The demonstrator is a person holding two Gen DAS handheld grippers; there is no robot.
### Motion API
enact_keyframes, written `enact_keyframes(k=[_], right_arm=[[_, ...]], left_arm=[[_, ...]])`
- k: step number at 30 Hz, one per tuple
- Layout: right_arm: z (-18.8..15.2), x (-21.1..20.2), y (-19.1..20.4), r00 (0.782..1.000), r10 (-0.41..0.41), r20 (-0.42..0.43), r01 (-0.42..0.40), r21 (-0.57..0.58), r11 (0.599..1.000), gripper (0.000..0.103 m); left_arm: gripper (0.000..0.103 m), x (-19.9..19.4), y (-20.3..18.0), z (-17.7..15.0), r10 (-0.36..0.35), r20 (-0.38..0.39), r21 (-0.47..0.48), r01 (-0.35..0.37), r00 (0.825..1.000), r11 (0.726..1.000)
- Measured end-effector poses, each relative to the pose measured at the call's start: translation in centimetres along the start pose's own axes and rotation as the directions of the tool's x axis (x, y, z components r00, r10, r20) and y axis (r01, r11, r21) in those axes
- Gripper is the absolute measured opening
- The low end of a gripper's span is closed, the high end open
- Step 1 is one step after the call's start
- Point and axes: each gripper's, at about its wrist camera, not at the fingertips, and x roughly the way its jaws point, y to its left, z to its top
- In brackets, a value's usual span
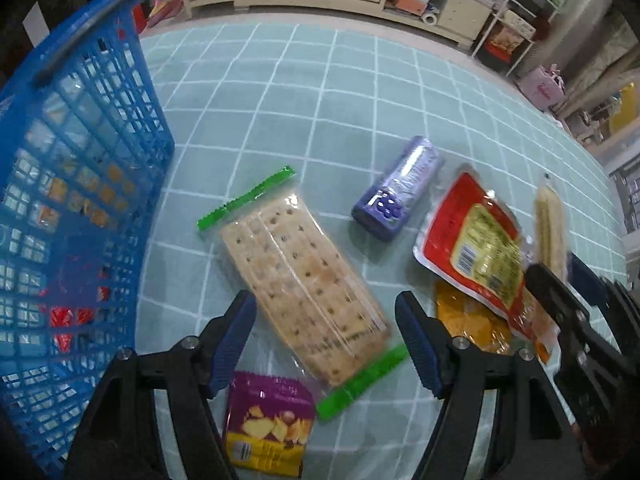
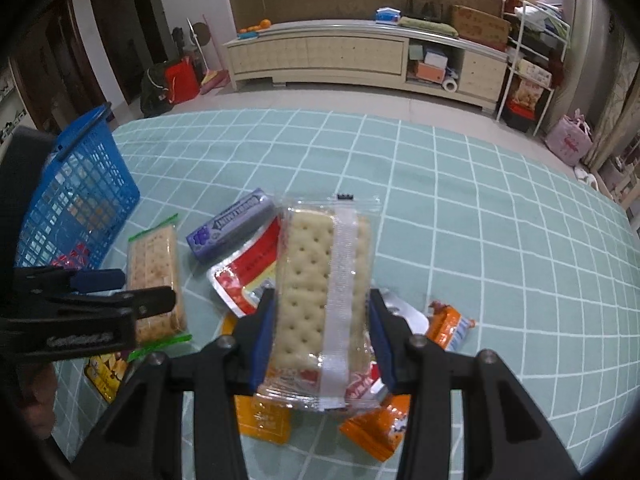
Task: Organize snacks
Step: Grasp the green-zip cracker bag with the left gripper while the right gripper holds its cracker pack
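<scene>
A long cracker pack with green ends (image 1: 304, 280) lies on the teal checked cloth (image 1: 320, 100). My left gripper (image 1: 326, 340) hangs open over its near half, one finger on each side, pads apart from it. In the right wrist view that gripper (image 2: 148, 290) shows above the same pack (image 2: 154, 272). My right gripper (image 2: 322, 308) is shut on a clear pack of pale crackers (image 2: 316, 280), held off the cloth. In the left wrist view that held pack (image 1: 550, 220) is edge-on at the right. A blue mesh basket (image 1: 80, 200) stands at the left with some packets inside.
On the cloth lie a purple gum pack (image 1: 396, 188), a red pouch (image 1: 472, 248), a purple-and-yellow chip packet (image 1: 268, 424) and orange packets (image 2: 376, 428). Beyond the cloth's far edge are floor and a low cabinet (image 2: 320, 56). Shelves (image 2: 532, 48) stand at the right.
</scene>
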Motion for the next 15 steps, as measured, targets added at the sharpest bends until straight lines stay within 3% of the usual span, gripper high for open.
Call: enact_keyframes(k=[9, 15], right_arm=[[0.0, 0.4, 0.7, 1.0, 0.003, -0.012, -0.004, -0.019, 1.0, 0.048], [0.1, 0.3, 0.8, 1.0, 0.009, -0.014, -0.009, -0.017, 1.0, 0.048]], left_arm=[[0.072, 1.5, 0.6, 1.7, 0.027, -0.007, -0.037, -0.027, 1.0, 0.999], [0.076, 2.7, -1.3, 3.0, 0.092, -0.01, 0.051, -0.091, 0.996, 0.995]])
